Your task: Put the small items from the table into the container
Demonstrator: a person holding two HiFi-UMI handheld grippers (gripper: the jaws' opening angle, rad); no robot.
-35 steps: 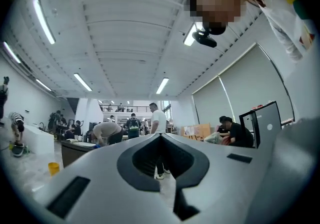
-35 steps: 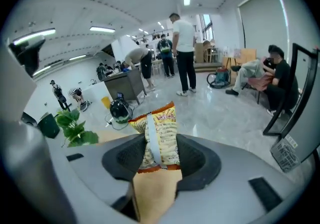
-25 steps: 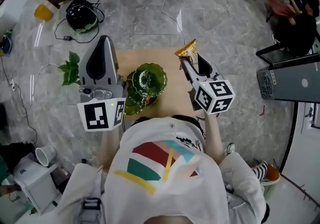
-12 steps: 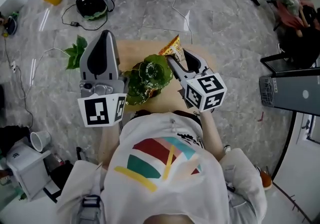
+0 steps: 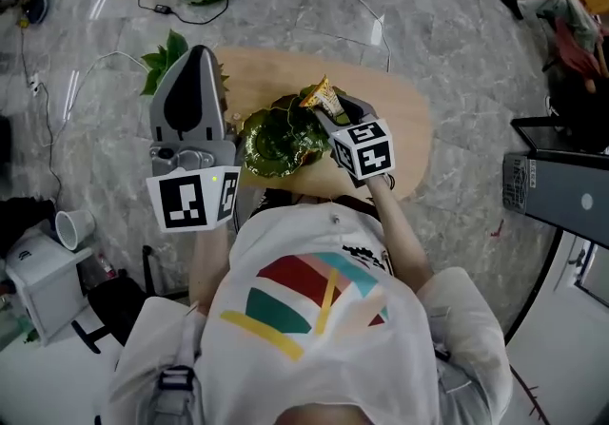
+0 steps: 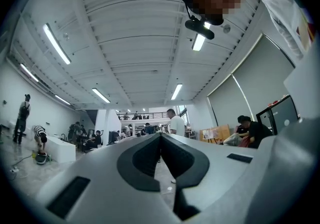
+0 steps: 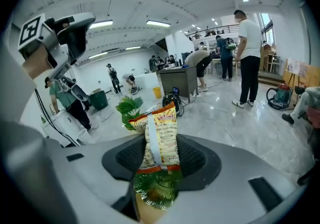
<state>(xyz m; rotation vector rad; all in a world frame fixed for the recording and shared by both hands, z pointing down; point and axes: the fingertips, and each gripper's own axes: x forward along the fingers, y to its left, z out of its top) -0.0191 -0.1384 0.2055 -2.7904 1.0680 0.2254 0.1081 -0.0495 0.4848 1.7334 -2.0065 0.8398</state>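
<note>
**Near to far, across the head view and both gripper views.**

- **Left claw** (image 5: 197, 57): jaws pressed together with nothing between them. It is held up at the left edge of the worktop (image 5: 404, 124) and aimed out over the room.
- **Right claw** (image 5: 330, 117): jaws pinching a snack packet (image 5: 322, 95). The packet's long axis runs along the jaws, and its free end sticks out past the tips.
- **Green glass bowl** (image 5: 271, 143): sits on the worktop, directly under the right claw's tips. In the right gripper view the bowl (image 7: 156, 188) shows through the gap beneath the packet (image 7: 157, 140). The right hand is much the nearer, so letting go should probably drop the packet in.
- **Leafy sprig** (image 5: 169, 54): lies beside the worktop's far-left edge.

**Writing:** the packet is yellow and orange with a white central stripe, and its red print is too small to read. The cubes carry only square markers.
</note>
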